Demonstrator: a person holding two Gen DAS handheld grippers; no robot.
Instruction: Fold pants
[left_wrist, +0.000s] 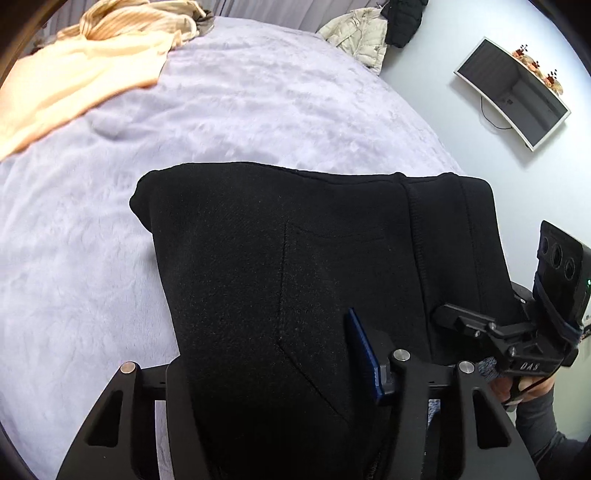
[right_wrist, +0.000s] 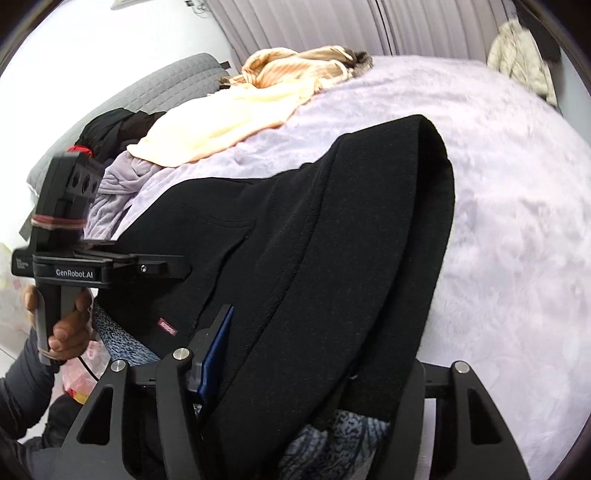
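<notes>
Black pants (left_wrist: 295, 240) lie folded into a thick bundle on the lilac fuzzy blanket (left_wrist: 110, 221) of a bed. In the left wrist view my left gripper (left_wrist: 266, 354) is shut on the near edge of the bundle. The cloth fills the gap between its jaws and covers the left finger; the blue pad (left_wrist: 364, 354) of the right finger presses on it. My right gripper (right_wrist: 314, 350) grips the same pants (right_wrist: 332, 221) at their thick folded edge, blue pad (right_wrist: 216, 350) against the cloth, its other finger hidden beneath. Each gripper shows in the other's view, held by a hand (right_wrist: 70, 328).
A peach cloth heap (left_wrist: 92, 74) lies at the far side of the bed. A cream puffer jacket (left_wrist: 362, 33) hangs beyond, and a screen (left_wrist: 513, 92) is on the wall. Dark clothes (right_wrist: 110, 129) and a grey quilted cushion (right_wrist: 166, 81) sit at the left.
</notes>
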